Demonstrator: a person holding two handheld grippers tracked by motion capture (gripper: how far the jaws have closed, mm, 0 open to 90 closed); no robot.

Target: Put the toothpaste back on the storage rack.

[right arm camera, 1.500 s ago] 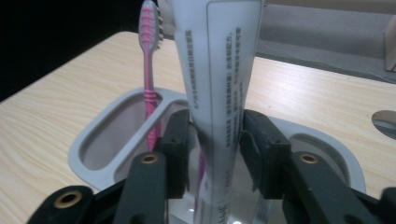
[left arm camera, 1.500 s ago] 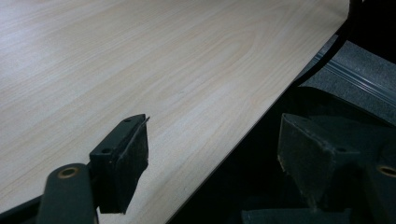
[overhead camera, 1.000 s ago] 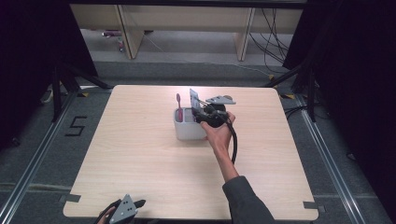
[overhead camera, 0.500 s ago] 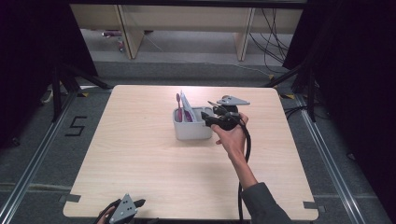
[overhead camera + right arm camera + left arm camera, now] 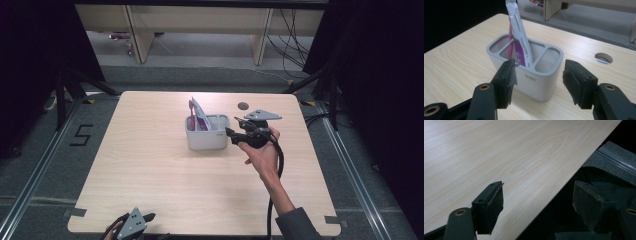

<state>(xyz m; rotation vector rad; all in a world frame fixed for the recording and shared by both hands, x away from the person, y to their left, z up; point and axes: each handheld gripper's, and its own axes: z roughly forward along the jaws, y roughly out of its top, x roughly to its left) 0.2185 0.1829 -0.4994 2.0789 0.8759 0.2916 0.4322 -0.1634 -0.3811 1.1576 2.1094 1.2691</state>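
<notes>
Two claws, right claw point(image 5: 231, 133) just beside grey holder point(image 5: 206, 133), jaws just been opening with nothing between, packaged toothbrush point(image 5: 517, 37) standing in holder's middle compartment, left claw point(image 5: 537, 205) open at bench point(image 5: 160, 175) edge.

The packaged toothbrush point(image 5: 517, 37) standing in the grey holder point(image 5: 529, 75) loses its top at the upper edge in the right gripper view, and its lower end is hidden inside the holder's middle compartment. The print on the holder's front wall is too small to read. In the high view, the left gripper point(image 5: 131, 227) is cut off by the bottom edge, well away from the holder.
</notes>
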